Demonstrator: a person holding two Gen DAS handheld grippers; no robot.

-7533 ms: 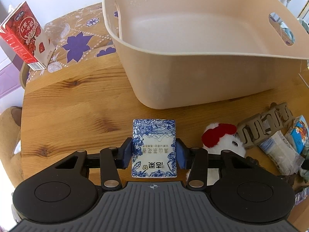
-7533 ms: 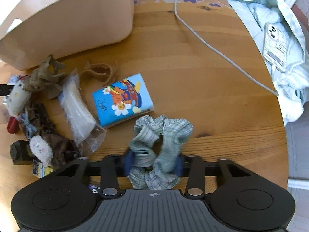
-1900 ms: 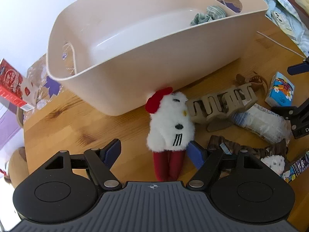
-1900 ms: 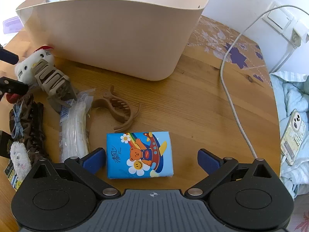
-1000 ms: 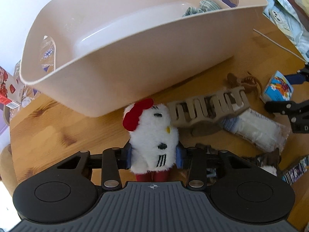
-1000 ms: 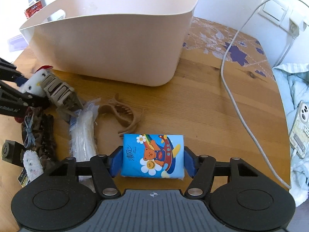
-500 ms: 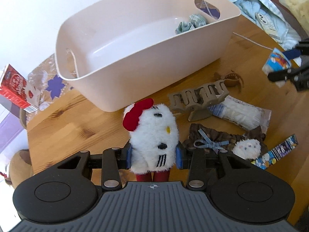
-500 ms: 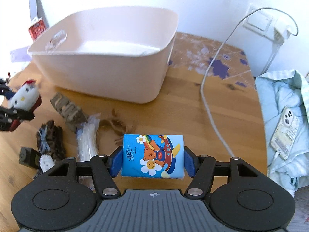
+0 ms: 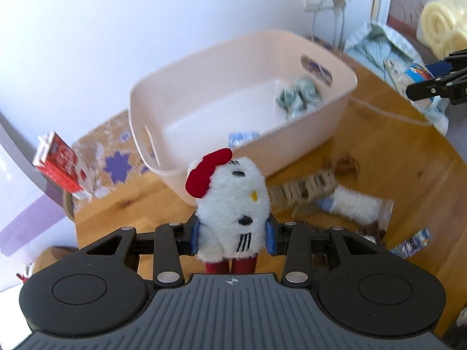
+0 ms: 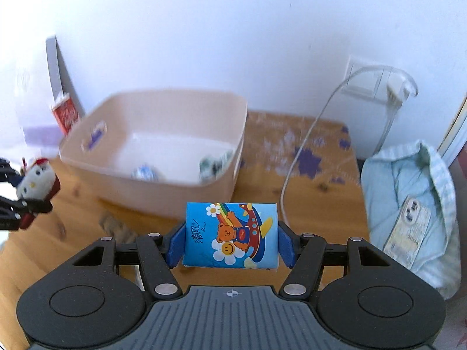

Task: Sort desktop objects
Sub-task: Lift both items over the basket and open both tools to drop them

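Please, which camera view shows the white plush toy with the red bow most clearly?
The left wrist view: the white plush toy sits large and sharp in the left tool. In the right wrist view it is small and near the left edge.

Motion blur smears the beige bin and the clutter on the desk; two small items inside the bin are unreadable, and the plush toy hides its own legs behind the left gripper
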